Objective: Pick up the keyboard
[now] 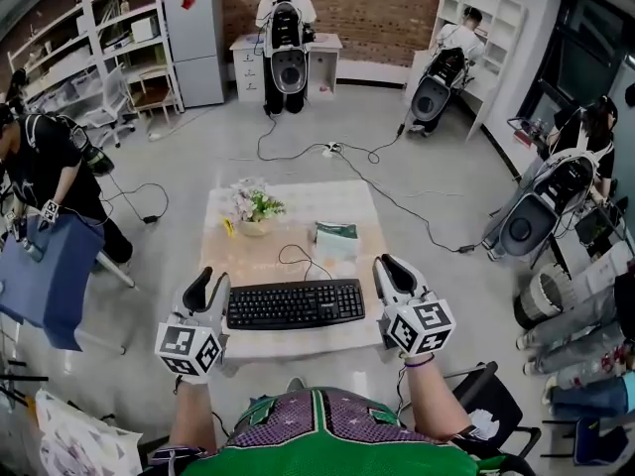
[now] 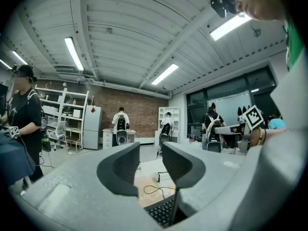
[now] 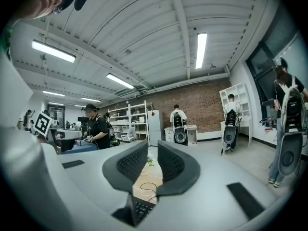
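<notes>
Left gripper (image 1: pixel 208 284): jaws are standing a little apart with nothing between them; it is pointing level, just beside the keyboard's left end
Right gripper (image 1: pixel 394 271): jaws are showing a narrow gap, empty too; it is sitting just beside the keyboard's right end
Keyboard (image 1: pixel 296 303): black, lying flat along the near edge of the low table (image 1: pixel 298 201), between the two grippers, not lifted
Step in hand: I am judging this as the approach to a two-ended grasp
Doing it well: each jaw pair is needing to straddle the thin end edge, one jaw above and one below; closing both together and raising evenly should keep the board from tipping; the cable (image 1: pixel 298 259) is trailing off the back and may drag
Head view alone: it is showing both ends at once, plus the flowers (image 1: pixel 254 206) and a green-and-white packet (image 1: pixel 337 238) behind
Gripper views alone: they are showing the jaw gaps; the keyboard (image 2: pixel 161 211) is appearing low, beside the inner jaw, not between them
Far room: people are working at desks by the brick wall (image 1: pixel 387 8)
</notes>
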The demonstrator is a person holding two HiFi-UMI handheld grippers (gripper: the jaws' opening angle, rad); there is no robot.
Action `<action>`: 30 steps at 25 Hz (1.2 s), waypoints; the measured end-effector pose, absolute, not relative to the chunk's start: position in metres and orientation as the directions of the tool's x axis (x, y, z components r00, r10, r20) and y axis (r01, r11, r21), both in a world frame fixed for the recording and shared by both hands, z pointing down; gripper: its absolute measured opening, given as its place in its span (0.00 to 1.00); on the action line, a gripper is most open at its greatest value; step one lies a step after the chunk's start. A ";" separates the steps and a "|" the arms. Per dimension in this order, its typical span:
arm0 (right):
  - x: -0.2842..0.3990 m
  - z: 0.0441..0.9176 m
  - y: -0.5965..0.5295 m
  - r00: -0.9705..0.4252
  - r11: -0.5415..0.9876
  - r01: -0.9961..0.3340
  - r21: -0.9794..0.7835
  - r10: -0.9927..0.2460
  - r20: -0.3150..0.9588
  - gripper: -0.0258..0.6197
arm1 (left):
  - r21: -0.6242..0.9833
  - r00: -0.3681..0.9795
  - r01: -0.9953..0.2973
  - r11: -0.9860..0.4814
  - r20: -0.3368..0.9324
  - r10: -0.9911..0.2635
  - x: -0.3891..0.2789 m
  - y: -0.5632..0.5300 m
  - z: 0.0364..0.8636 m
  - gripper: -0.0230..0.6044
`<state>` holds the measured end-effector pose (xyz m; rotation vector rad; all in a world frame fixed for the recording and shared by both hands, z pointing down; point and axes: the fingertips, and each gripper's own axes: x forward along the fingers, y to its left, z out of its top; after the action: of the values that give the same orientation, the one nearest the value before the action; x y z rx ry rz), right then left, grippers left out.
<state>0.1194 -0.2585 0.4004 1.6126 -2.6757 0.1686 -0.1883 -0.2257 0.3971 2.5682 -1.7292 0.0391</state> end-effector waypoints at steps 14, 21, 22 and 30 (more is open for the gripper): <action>0.096 0.451 -0.289 -0.486 0.470 -0.874 -0.124 -0.846 0.219 0.50 | 0.053 0.423 -0.906 -0.420 0.149 -0.894 -0.204 -0.268 0.443 0.52; 0.097 0.496 -0.308 -0.453 0.433 -0.891 -0.134 -0.837 0.308 0.50 | 0.090 0.446 -0.895 -0.438 0.248 -0.860 -0.209 -0.281 0.488 0.52; 0.098 0.505 -0.308 -0.448 0.427 -0.894 -0.138 -0.833 0.326 0.50 | 0.089 0.442 -0.896 -0.435 0.268 -0.856 -0.211 -0.280 0.496 0.52; 0.106 0.571 -0.326 -0.417 0.382 -0.908 -0.170 -0.792 0.446 0.50 | 0.116 0.428 -0.901 -0.418 0.390 -0.815 -0.223 -0.296 0.560 0.52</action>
<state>0.1057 -0.3264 0.5707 1.4947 -2.3546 0.5685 -0.2233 -0.2959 0.5595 2.3789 -1.4799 0.3956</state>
